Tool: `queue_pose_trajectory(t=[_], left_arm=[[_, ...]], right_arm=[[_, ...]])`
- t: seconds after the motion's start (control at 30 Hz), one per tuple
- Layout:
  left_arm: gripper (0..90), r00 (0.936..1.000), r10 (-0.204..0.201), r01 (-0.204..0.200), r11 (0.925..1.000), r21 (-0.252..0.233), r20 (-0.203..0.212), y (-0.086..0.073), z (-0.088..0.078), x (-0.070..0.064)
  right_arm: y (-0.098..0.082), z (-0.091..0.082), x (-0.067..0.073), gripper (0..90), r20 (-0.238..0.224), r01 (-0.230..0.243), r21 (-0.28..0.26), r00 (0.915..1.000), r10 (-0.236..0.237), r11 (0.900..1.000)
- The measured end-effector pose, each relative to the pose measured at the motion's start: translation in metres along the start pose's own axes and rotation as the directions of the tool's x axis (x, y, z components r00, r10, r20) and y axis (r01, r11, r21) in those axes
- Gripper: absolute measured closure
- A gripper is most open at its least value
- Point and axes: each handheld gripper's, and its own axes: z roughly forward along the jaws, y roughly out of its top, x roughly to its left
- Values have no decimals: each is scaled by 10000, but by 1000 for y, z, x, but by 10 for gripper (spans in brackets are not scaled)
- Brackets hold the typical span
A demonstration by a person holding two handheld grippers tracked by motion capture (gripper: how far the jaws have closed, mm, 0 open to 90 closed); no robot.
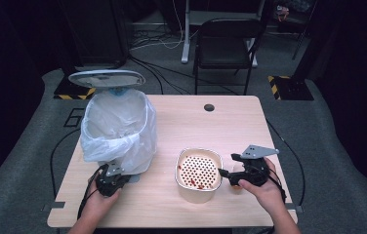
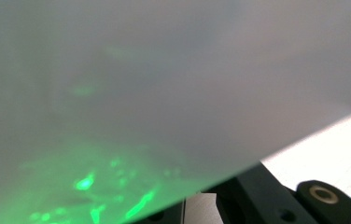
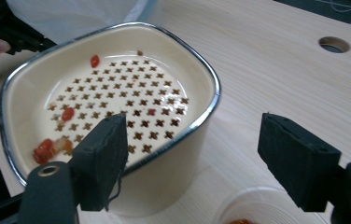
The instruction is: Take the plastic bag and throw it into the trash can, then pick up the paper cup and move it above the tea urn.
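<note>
**Beside the strainer bowl, jaws spread, scraps not yet tipped**

At the near middle of the table (image 1: pixel 172 204) sits the cream strainer bowl (image 1: pixel 198 174), upright, mouth facing straight up, its perforated floor level. It is a rounded square, so I can name no real long axis; its sides run roughly square to the table edges. A few red scraps (image 3: pixel 47 148) lie on the perforations, most gathered in one corner, a couple scattered across the holes.

My right gripper (image 1: pixel 226 173) hangs just beside the bowl's right rim with its jaws spread wide, holding nothing; in the right gripper view one pad (image 3: pixel 102 161) overlaps the rim, though I cannot tell if it touches. A small clear cup (image 3: pixel 262 207) with something red in it stands below that gripper.

My left gripper (image 1: pixel 109 181) sits at the foot of the lined bin (image 1: pixel 118 126), whose lid stands up open. The left gripper view looks into blurred white liner, so I cannot tell whether those jaws are closed.

As I judge it, the bin is ready, but the bowl is neither gripped nor lifted: seizing the rim, carrying it over and emptying the scraps all remain.
</note>
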Motion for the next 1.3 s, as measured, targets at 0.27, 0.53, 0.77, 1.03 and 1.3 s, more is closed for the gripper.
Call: queue_pose_trajectory(t=[0.27,0.53,0.77,1.03,1.3], left_arm=[[900,10000,1,-1,10000,5,-5,0,0,0],[900,10000,42,-41,10000,34,-23,0,0,0],[900,10000,33,-33,10000,15,-16,0,0,0],[900,10000,34,-34,10000,-20,1,0,0,0],[900,10000,-11,11,10000,-52,11,0,0,0]], right_arm=[[-21,-15,-9,161,647,-150,-123,9978,158,9998],[-47,-17,-14,125,934,-398,-233,9947,419,9989],[-63,-11,-17,93,1039,-587,-315,9927,617,9978],[-58,-12,-14,89,1190,-438,-661,9916,514,9969],[-59,-13,-24,56,1682,-645,-279,9834,683,9975]])
